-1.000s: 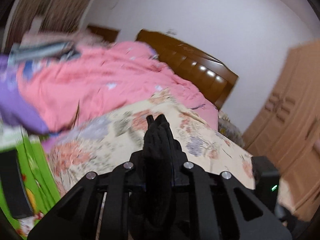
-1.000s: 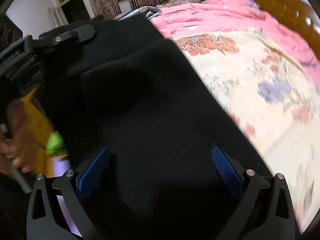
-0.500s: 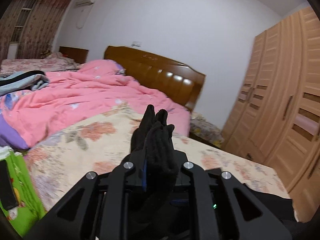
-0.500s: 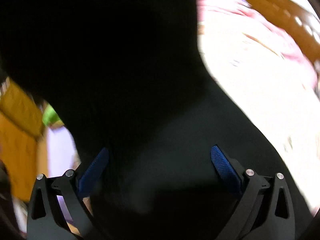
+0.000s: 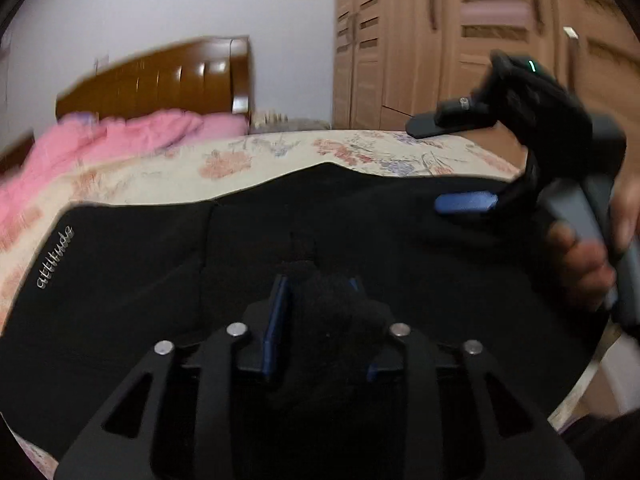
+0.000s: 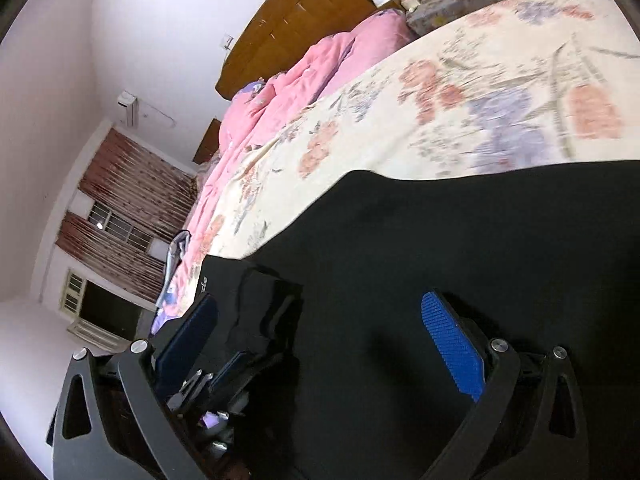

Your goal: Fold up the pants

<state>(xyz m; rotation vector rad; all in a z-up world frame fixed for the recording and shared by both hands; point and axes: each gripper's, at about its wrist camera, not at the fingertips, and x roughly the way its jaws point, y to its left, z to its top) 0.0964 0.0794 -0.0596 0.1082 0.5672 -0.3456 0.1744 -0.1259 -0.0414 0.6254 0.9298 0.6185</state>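
Observation:
The black pants (image 5: 360, 232) lie spread on the floral bed sheet (image 5: 280, 156), with a small silver word on their left edge. My left gripper (image 5: 320, 296) is shut on a bunched fold of the pants at their near edge. My right gripper (image 6: 320, 328) is open and holds nothing, just above the black pants (image 6: 460, 248). It also shows in the left wrist view (image 5: 460, 164), hand-held at the right. The left gripper appears at lower left in the right wrist view (image 6: 240, 344).
A pink quilt (image 5: 100, 148) is heaped at the head of the bed by the wooden headboard (image 5: 160, 80). A wooden wardrobe (image 5: 440, 40) stands beyond the bed's far side. A curtained window (image 6: 120, 216) is far left.
The pants came down from hanging in the air and now lie spread on the sheet. My left gripper swung right and down with its fold. The right gripper stayed open.

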